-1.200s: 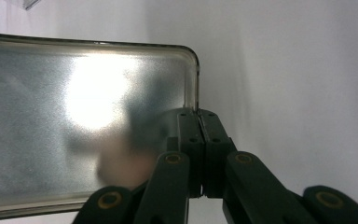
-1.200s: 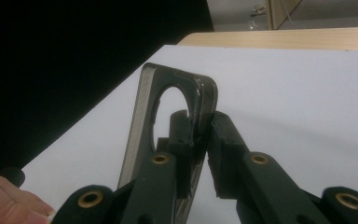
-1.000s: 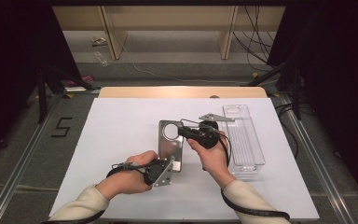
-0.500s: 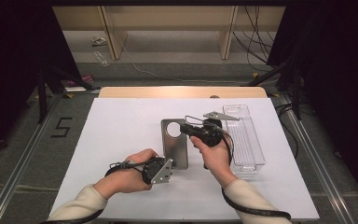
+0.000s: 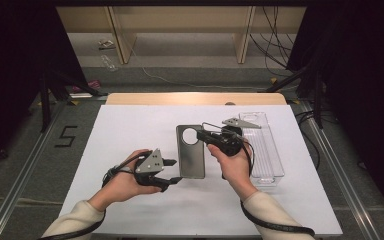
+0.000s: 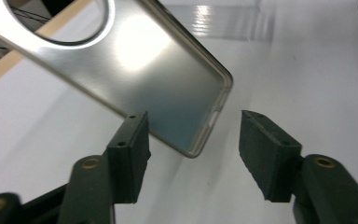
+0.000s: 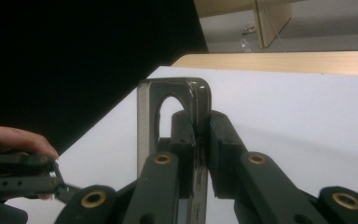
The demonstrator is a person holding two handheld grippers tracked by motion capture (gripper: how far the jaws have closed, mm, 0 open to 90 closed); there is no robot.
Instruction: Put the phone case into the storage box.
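Note:
A grey phone case (image 5: 190,155) with a round camera hole lies lengthwise at the middle of the white mat (image 5: 130,130). My right gripper (image 5: 203,136) is shut on its far right edge beside the hole; in the right gripper view both pads press on the case's rim (image 7: 147,121) at the gripper (image 7: 200,126). My left gripper (image 5: 176,170) is at the case's near left corner, and its jaws have just been opening. In the left gripper view the case's corner (image 6: 158,84) sits between the gripper's (image 6: 193,140) spread pads without touching them.
A clear plastic tray (image 5: 262,145) lies just right of the case, behind my right hand. The wooden table edge (image 5: 195,98) runs along the far side of the mat. My left gripper (image 7: 28,179) also shows in the right gripper view, low at the left.
My left gripper has opened, let go of the case's near end and drawn back a little to the left. My right gripper has kept its hold.

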